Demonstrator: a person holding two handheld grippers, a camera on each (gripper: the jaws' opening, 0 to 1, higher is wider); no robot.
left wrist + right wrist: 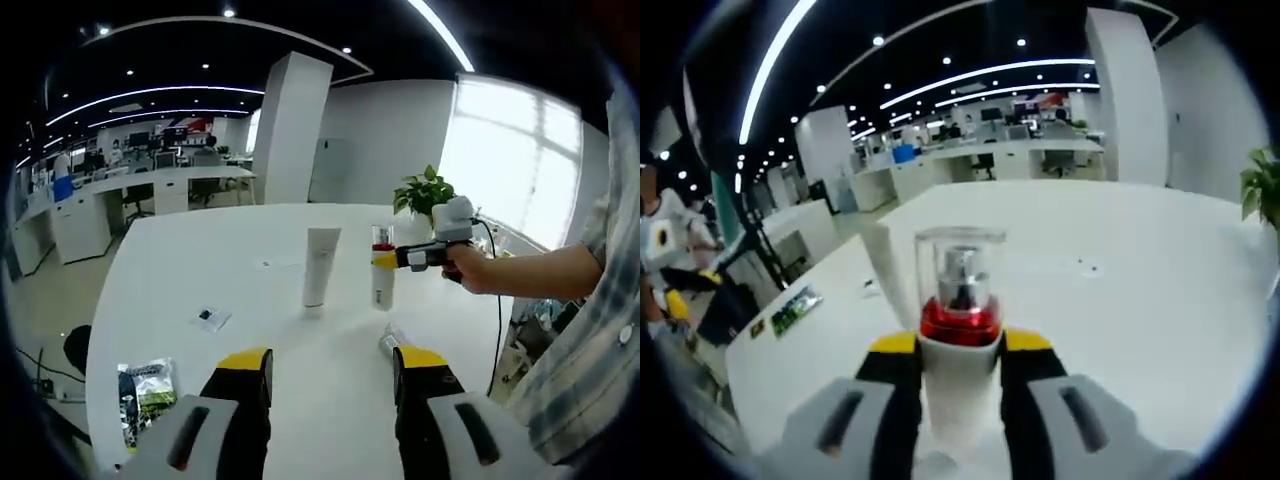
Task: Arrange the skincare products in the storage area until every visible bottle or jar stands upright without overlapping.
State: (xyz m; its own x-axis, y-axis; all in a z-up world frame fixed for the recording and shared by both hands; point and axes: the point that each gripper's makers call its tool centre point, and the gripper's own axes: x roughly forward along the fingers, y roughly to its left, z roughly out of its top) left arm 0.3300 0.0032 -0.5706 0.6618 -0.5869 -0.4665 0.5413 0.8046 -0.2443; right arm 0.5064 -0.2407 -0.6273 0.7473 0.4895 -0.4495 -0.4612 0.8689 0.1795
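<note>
Where tube (321, 265) stands, pump bottle (382, 268) beside.

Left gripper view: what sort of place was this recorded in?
Most likely an open-plan office: rows of white desks with chairs in the background, strip ceiling lights, and a large white table serving as the workspace.

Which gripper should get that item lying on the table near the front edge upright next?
Left, likely. Left gripper is open with the lying item just ahead; right gripper is shut on the red-collared bottle.
</note>
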